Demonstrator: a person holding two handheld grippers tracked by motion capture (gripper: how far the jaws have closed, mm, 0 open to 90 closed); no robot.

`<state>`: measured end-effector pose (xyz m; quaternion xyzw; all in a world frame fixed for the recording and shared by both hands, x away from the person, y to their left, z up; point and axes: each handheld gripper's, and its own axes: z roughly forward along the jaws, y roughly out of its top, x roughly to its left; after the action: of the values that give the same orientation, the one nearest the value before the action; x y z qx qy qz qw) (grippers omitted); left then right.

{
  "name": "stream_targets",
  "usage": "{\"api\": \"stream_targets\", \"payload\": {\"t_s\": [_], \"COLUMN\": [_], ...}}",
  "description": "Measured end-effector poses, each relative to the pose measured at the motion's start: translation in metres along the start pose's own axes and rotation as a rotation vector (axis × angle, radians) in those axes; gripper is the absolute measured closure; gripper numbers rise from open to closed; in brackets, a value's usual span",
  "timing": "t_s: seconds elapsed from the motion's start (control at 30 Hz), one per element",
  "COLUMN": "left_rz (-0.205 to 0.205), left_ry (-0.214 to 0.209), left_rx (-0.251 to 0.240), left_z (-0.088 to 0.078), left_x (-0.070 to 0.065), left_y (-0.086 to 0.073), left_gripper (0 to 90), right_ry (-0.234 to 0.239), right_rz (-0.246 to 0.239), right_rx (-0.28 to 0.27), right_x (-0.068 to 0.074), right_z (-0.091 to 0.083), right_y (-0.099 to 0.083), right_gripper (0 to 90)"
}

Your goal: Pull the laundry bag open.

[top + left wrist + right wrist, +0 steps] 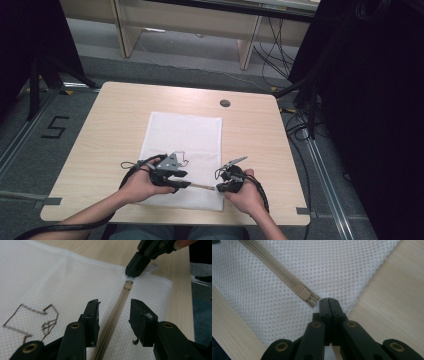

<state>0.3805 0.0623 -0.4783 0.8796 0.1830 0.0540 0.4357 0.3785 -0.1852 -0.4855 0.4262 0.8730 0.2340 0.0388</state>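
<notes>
high view: a white mesh bag [182, 155] lies flat on the table [100, 130], its near edge by the person's hands. the left gripper [189, 185] sits over the bag's near left part, jaws pointing across toward the right gripper [216, 188], which sits at the bag's near right corner. a tan zipper [202, 186] runs between the two, just ahead of the left tips

left gripper view: the jaws stand partly apart with nothing gripped; the zipper [113, 312] runs up the gap between them, touching neither pad as far as i can tell. straight ahead, the slider [128, 285] sits at the zipper's far end, and the right gripper [135, 270] is pinched there on a white tab [152, 268] at the bag's corner. a brown outline mark [32, 320] lies on the mesh to the left of the jaws

right gripper view: the jaws are fully closed at the bag's [287, 277] corner edge; what they pinch is hidden behind the tips here, so the tab is my reading from the other camera. the slider [305, 294] lies just left of the tips, the zipper [269, 263] running away up and left

handling, as i judge it: the bag is light, thin and floppy, so it will bunch and slide on the smooth wood unless pinned at the corner. the mesh gives little to grip; the stiffer zipper tape and the small slider pull are the places to take hold, with a narrow pinch
</notes>
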Motion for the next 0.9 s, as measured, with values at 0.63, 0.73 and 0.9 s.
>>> {"api": "stream_targets", "payload": {"t_s": [0.63, 0.73, 0.9], "left_rz": [0.113, 0.108, 0.081], "left_ry": [-0.06, -0.069, -0.088], "left_rx": [0.108, 0.12, 0.122], "left_z": [0.056, 0.063, 0.074], "left_x": [-0.012, -0.013, -0.015], "left_y": [0.023, 0.025, 0.024], "left_gripper": [72.0, 74.3, 77.2], "right_ry": [0.018, 0.008, 0.013], "right_rz": [0.055, 0.031, 0.036], "right_rx": [0.03, 0.02, 0.017], "right_x": [0.005, 0.002, 0.002], "right_z": [-0.002, -0.001, -0.001], "right_y": [-0.001, -0.001, -0.001], "right_gripper": [90.0, 90.0, 90.0]}}
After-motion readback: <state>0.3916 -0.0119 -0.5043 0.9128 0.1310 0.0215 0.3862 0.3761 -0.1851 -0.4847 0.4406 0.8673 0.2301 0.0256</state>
